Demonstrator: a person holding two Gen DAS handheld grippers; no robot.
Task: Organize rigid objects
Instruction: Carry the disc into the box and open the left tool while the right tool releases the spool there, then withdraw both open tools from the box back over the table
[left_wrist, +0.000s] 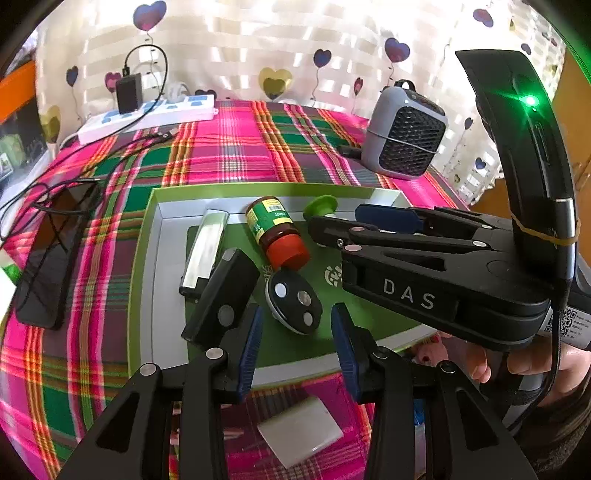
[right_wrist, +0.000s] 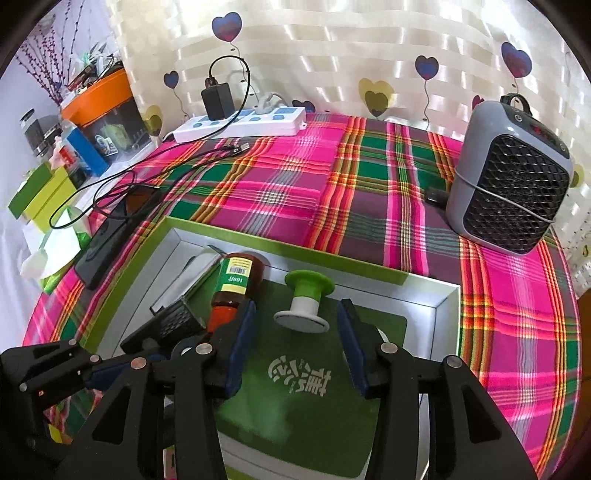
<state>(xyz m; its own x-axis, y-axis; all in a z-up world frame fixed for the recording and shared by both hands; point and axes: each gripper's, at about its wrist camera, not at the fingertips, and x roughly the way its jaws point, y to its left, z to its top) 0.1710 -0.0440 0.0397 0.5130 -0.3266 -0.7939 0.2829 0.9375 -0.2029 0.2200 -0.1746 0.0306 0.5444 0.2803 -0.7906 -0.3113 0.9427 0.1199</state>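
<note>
A green-rimmed white box (left_wrist: 155, 258) with a green mat holds the objects. A black key fob (left_wrist: 293, 301) lies flat between the tips of my left gripper (left_wrist: 297, 332), whose blue pads stand apart from it, open. Beside the fob are a black bar (left_wrist: 225, 295), a silver bar (left_wrist: 205, 251) and a red-capped bottle (left_wrist: 275, 232) on its side. My right gripper (right_wrist: 297, 332) is open, and a green and white spool (right_wrist: 304, 299) stands just past its tips, untouched. The bottle (right_wrist: 236, 288) lies against the right gripper's left finger. The left gripper (right_wrist: 96, 369) shows at lower left.
A grey fan heater (right_wrist: 513, 184) stands at the back right of the plaid cloth. At the back is a white power strip (right_wrist: 240, 125) with a black adapter. A dark phone (left_wrist: 55, 258) and cables lie left of the box. A white card (left_wrist: 301, 432) rests near the front.
</note>
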